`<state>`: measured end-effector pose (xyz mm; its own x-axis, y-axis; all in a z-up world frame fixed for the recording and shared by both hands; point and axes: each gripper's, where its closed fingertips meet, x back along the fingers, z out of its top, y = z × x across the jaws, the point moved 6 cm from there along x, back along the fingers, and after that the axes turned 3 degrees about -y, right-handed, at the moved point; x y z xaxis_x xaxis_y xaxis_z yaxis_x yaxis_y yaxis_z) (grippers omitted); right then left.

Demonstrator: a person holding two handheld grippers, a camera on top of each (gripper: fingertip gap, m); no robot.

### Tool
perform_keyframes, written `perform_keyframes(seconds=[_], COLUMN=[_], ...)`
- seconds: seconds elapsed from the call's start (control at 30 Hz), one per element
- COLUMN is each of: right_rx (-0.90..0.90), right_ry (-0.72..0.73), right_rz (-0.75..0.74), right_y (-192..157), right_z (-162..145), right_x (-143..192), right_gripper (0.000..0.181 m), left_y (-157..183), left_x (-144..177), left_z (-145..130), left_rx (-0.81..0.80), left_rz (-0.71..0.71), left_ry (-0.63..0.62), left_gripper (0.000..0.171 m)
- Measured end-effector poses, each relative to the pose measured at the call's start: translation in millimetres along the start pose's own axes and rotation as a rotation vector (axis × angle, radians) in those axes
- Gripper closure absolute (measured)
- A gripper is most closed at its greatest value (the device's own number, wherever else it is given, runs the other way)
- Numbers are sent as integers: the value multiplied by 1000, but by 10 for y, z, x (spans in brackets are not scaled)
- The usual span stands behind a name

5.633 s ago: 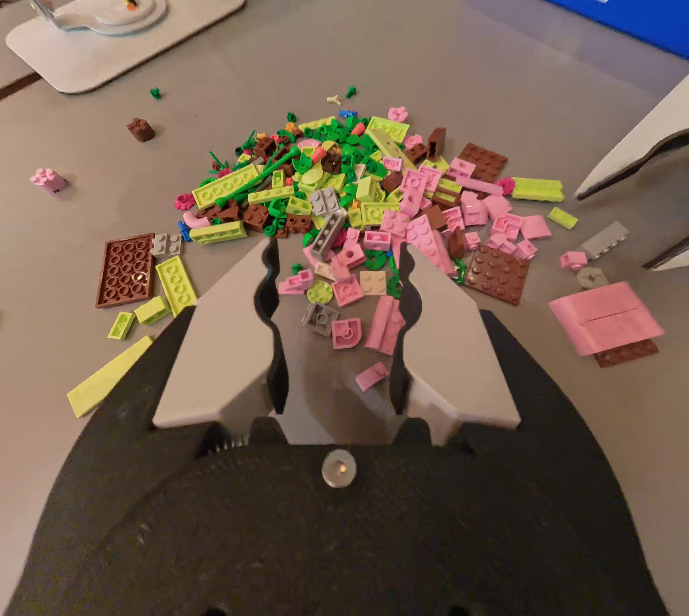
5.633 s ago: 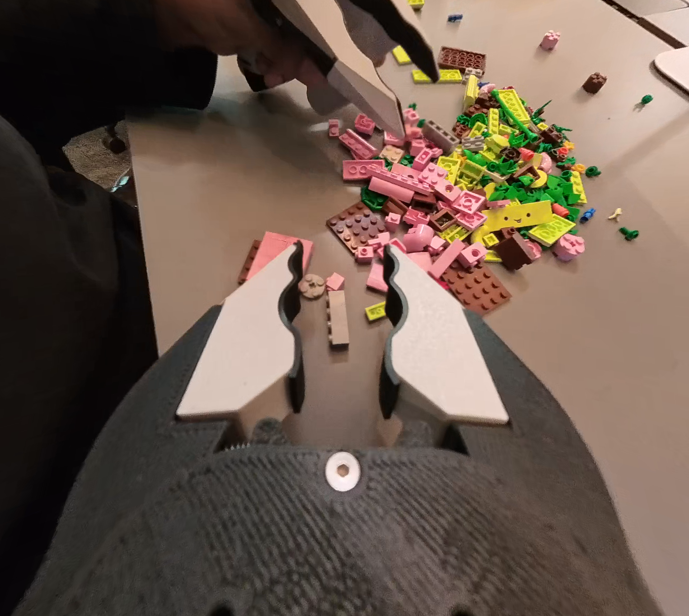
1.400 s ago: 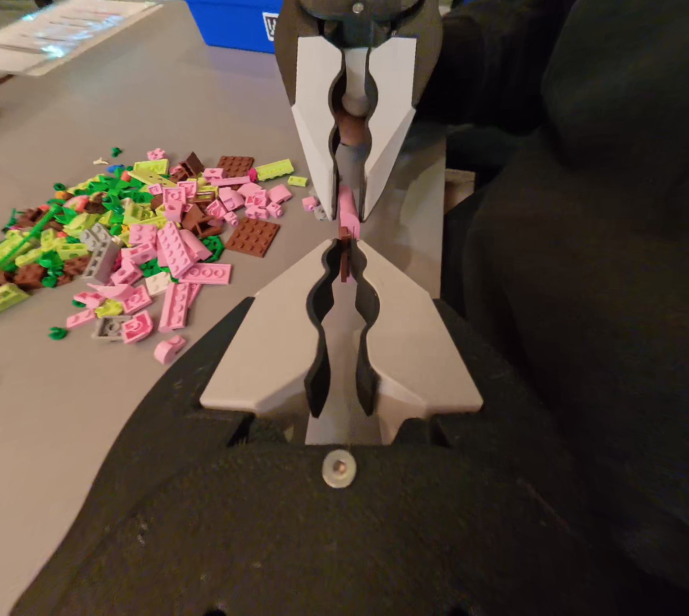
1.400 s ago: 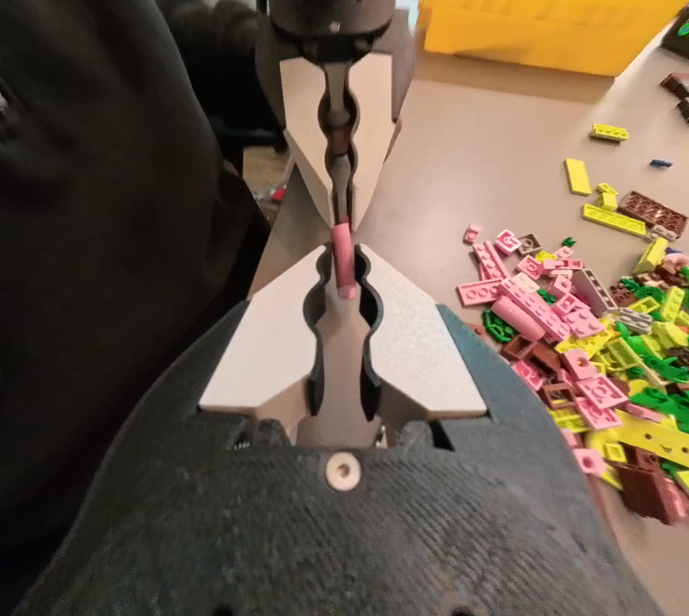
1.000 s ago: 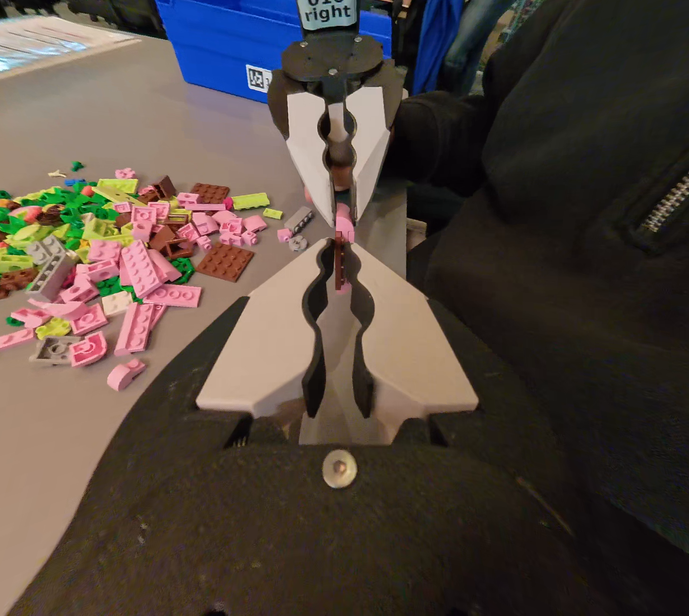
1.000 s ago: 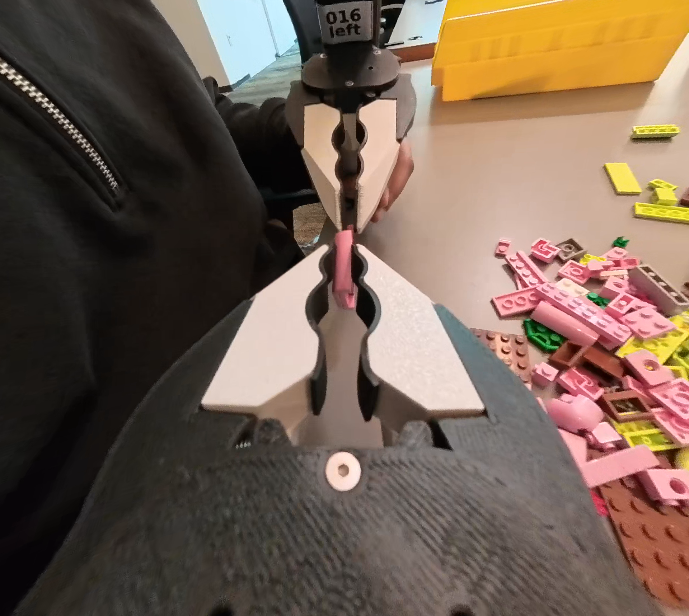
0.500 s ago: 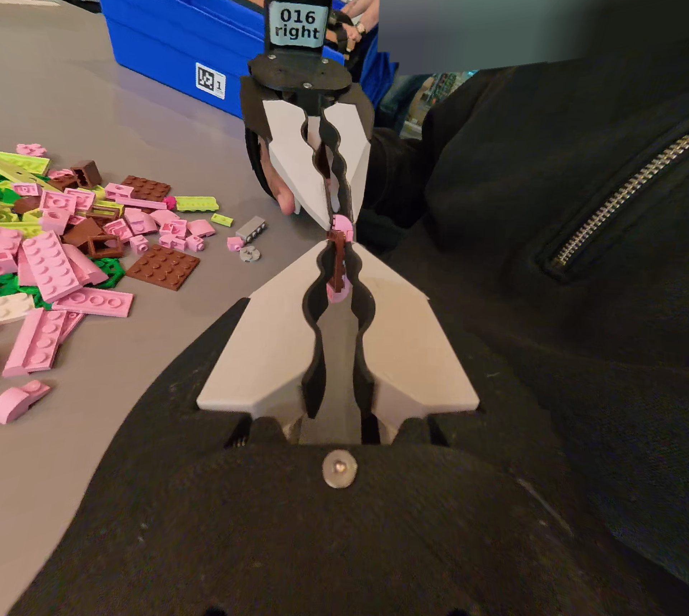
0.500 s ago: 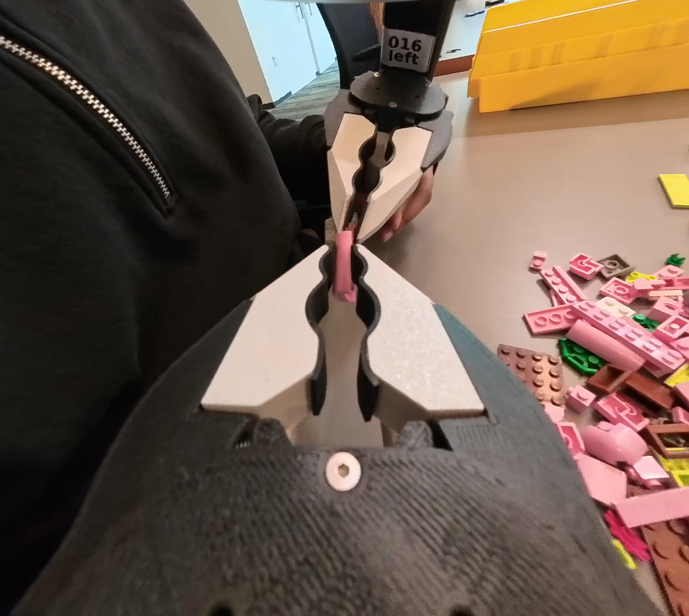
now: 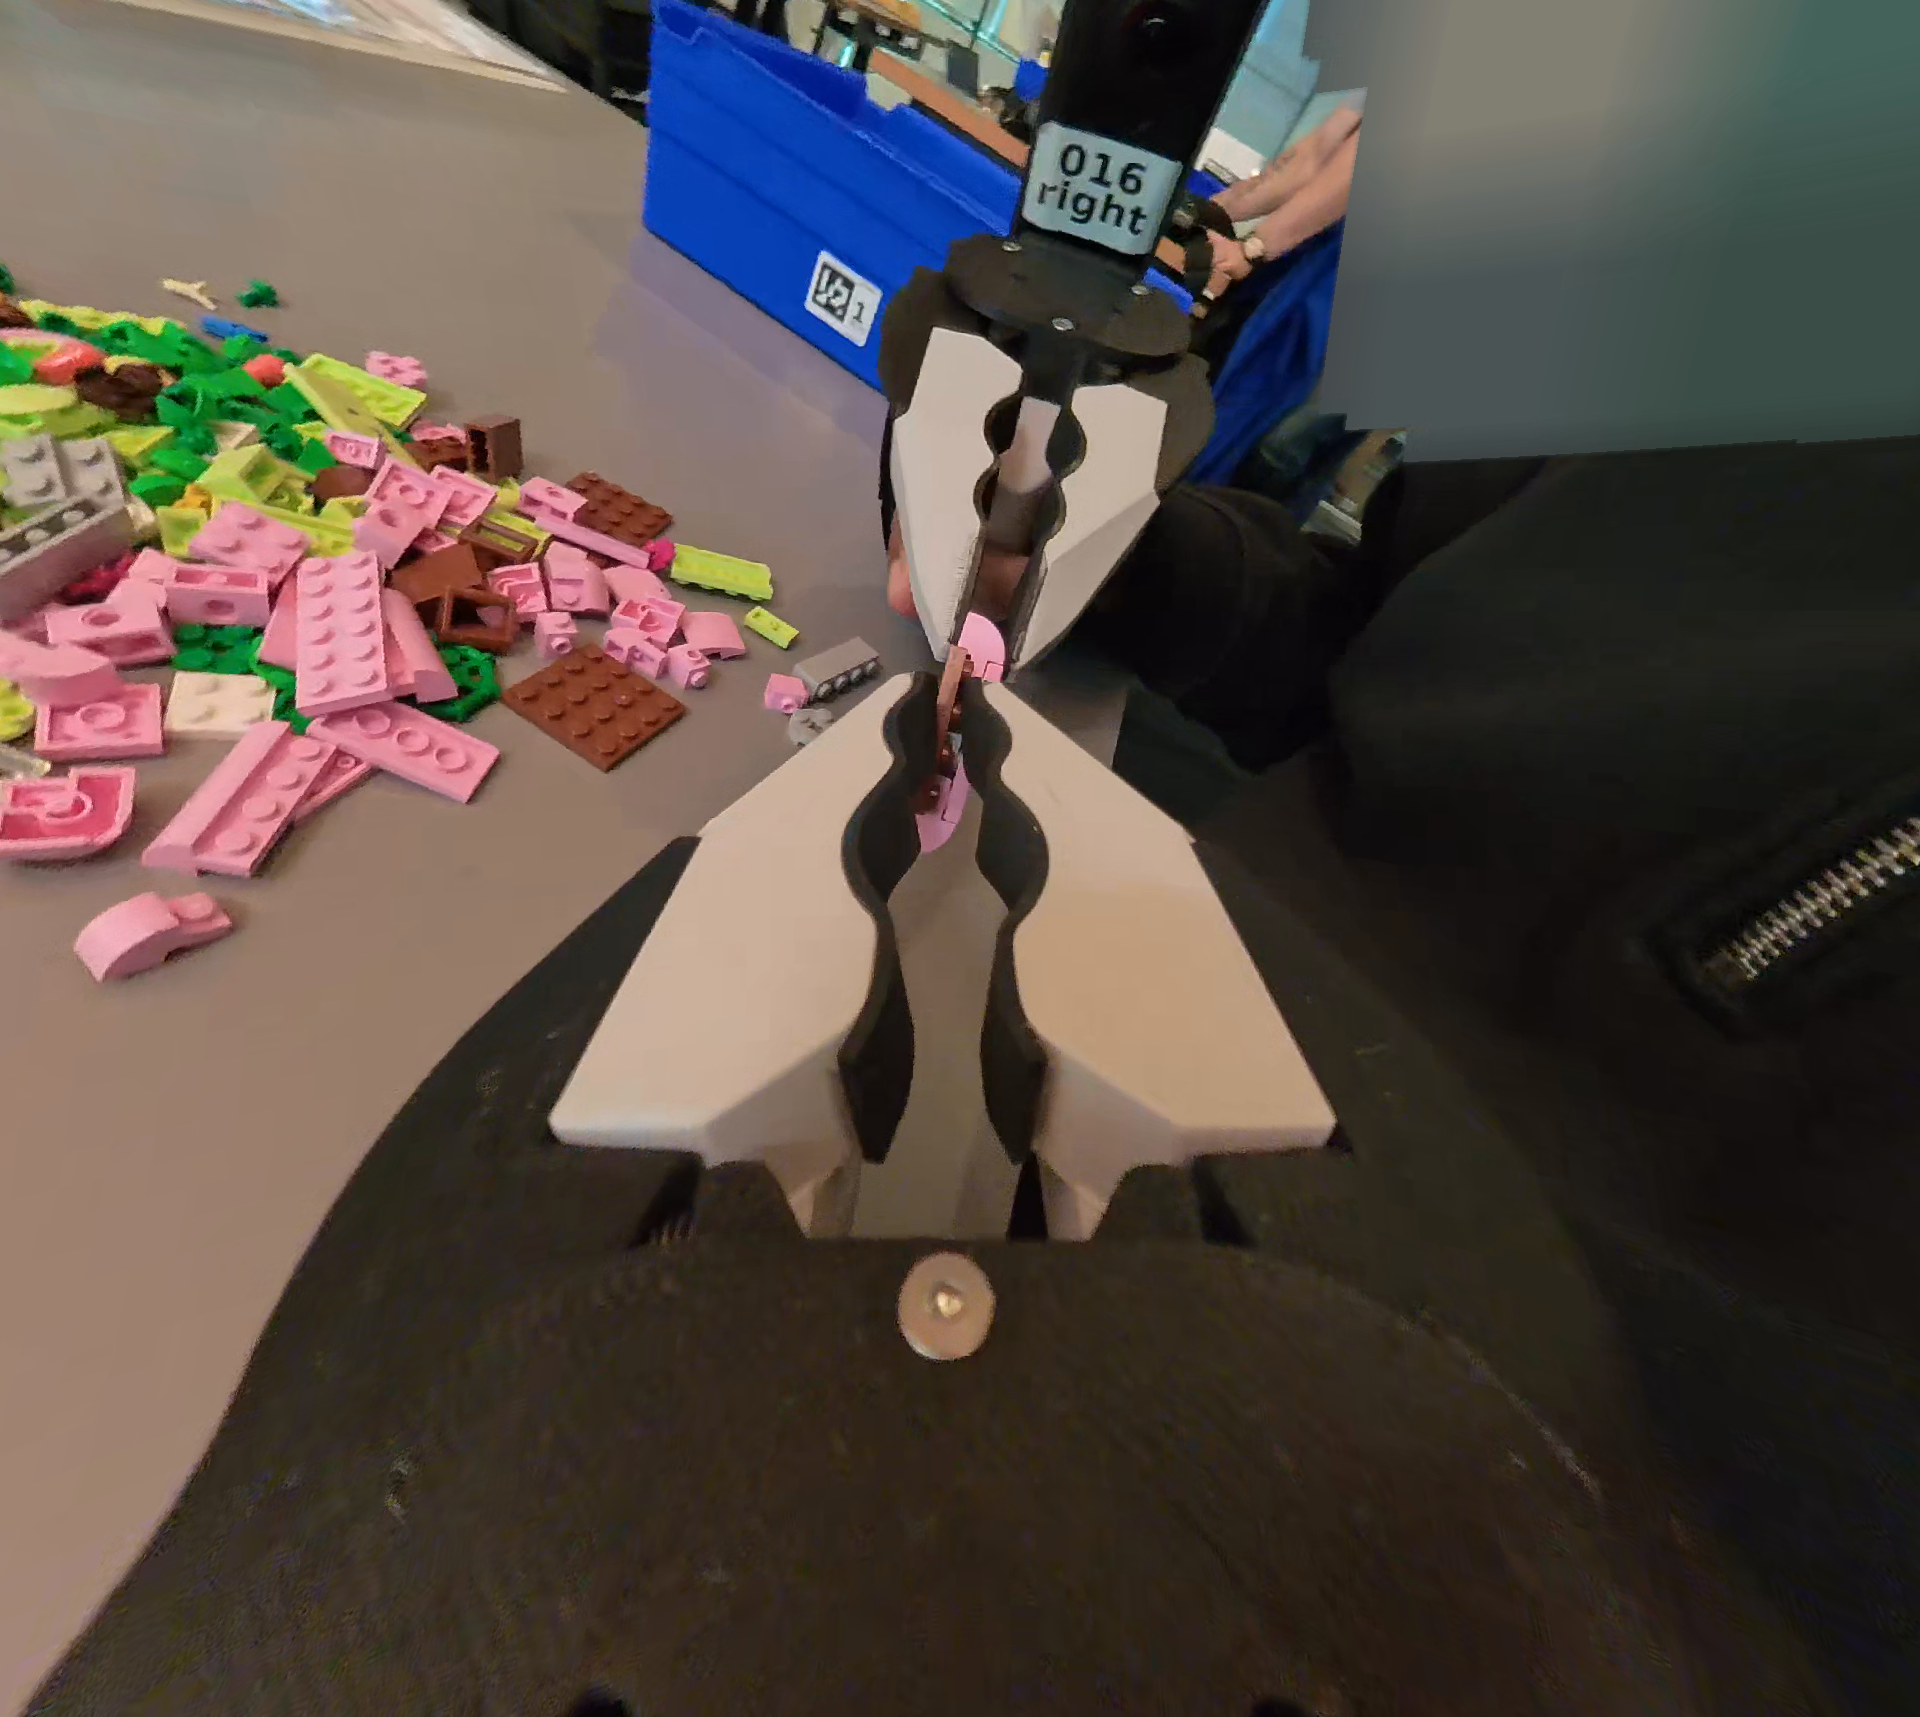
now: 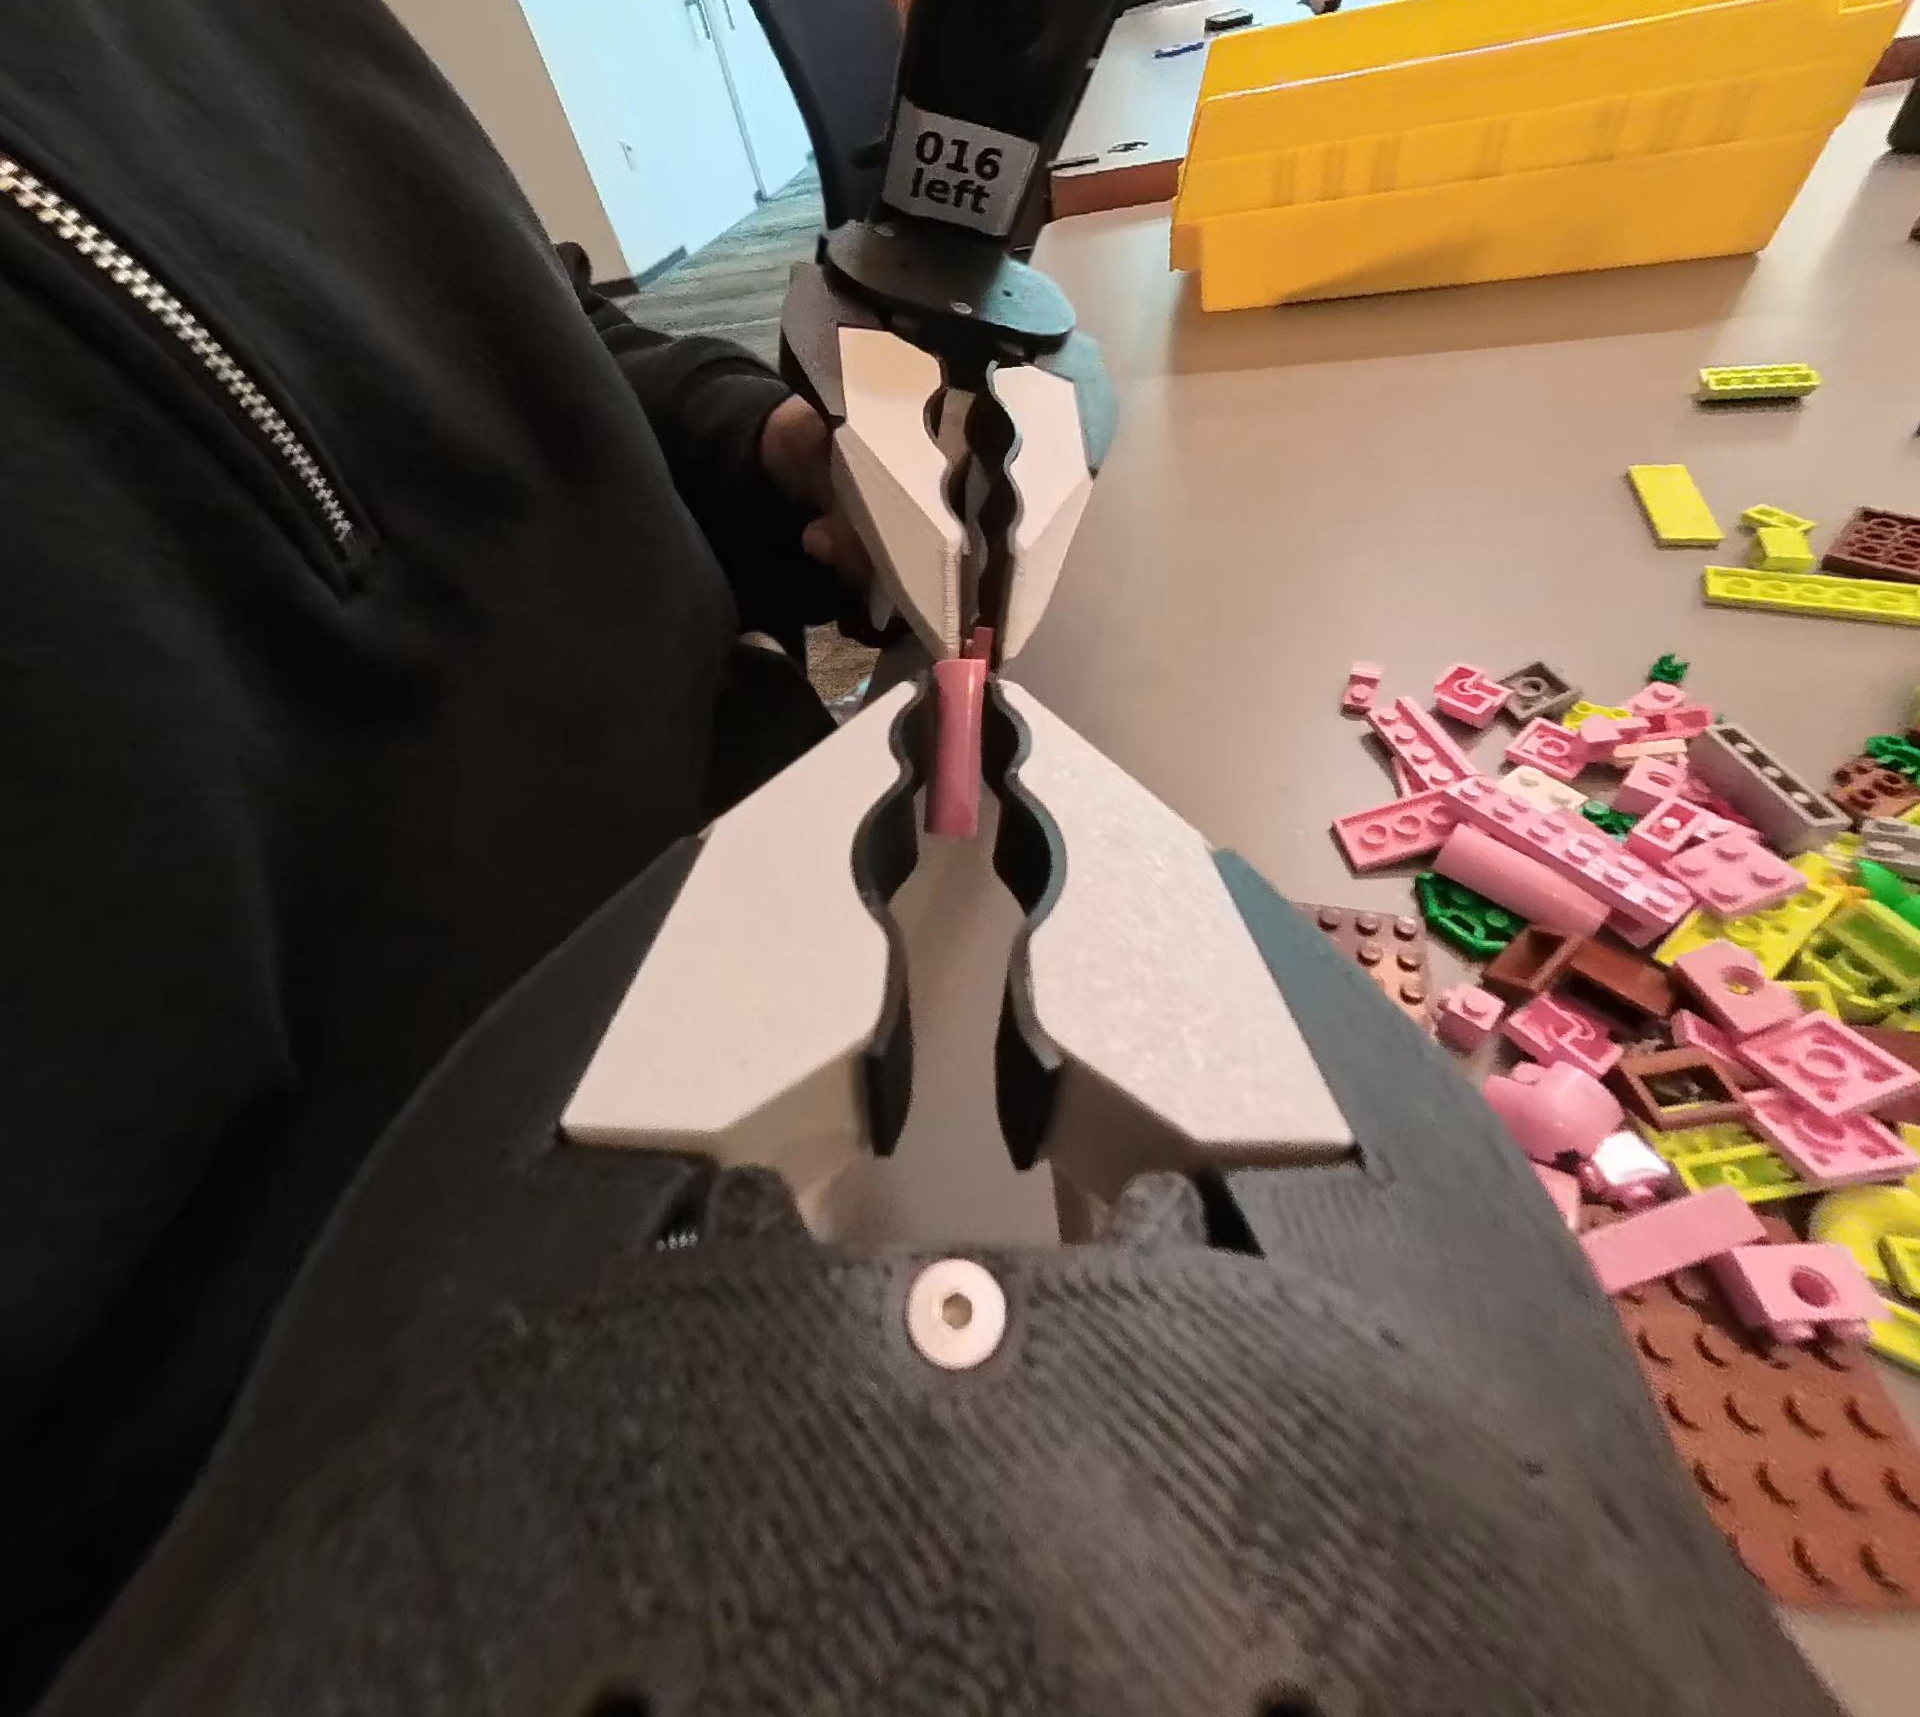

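Observation:
My left gripper (image 9: 948, 696) is shut on a thin brown plate (image 9: 943, 732) with a pink piece (image 9: 940, 820) on it, held edge-on in the air. My right gripper (image 10: 956, 691) is shut on a pink curved brick (image 10: 956, 763). The two grippers meet tip to tip just off the table's near edge, in front of a person's black jacket (image 9: 1558, 836). The right gripper (image 9: 985, 651) faces me in the left wrist view, and the left gripper (image 10: 980, 637) faces me in the right wrist view. The brown plate and pink brick touch at the tips.
A pile of pink, green, lime and brown bricks (image 9: 312, 587) lies on the grey table (image 9: 416, 213); it also shows in the right wrist view (image 10: 1662, 888). A blue bin (image 9: 790, 213) and a yellow bin (image 10: 1507, 140) stand behind. A brown baseplate (image 10: 1787, 1439) lies near. Left and right tips are no more than a few centimetres apart.
Both grippers were open over the pile 5.6 s ago; now each is shut on a piece. Over the last second they stayed tip to tip while rising and tilting upward.

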<state>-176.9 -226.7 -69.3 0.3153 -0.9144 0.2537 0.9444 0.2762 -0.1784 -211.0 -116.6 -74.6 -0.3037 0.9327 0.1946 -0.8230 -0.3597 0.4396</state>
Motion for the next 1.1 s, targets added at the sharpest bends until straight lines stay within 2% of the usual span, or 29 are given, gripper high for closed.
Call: perform_keyframes(seconds=[0.23,0.33,0.43,0.53,0.63,0.77,0.93,1.0,1.1], right_rx=[64,163,244,163,13,-10,-59,-68,-90], right_ry=[-75,-149,-193,-165,-57,-108,-185,-212,-177], right_rz=[-81,-180,-247,-165,-8,45,111,139,181], right_y=[50,71,61,63,46,25,1,-13,-21], right_z=[-58,-111,-127,-129,-41,-76,-144,-163,-131], right_x=[-29,-69,-109,-91,-29,-72,-106,-133,-113], right_gripper=[175,175,175,175,176,176,176,176,176], left_y=[-94,-160,-174,-108,6,6,-105,-71,-42], left_x=[-24,-49,-46,-53,-11,-7,-62,-78,-67], left_z=[-53,-95,-111,-112,-55,-95,-192,-214,-200], left_rx=[143,123,120,50,-57,-137,-206,-200,-175], left_rz=[65,169,199,190,106,54,131,55,-35], left_ry=[-18,-53,-59,-61,-35,-165,-339,-366,-355], left_gripper=[171,171,171,171,171,169,130,140,148])
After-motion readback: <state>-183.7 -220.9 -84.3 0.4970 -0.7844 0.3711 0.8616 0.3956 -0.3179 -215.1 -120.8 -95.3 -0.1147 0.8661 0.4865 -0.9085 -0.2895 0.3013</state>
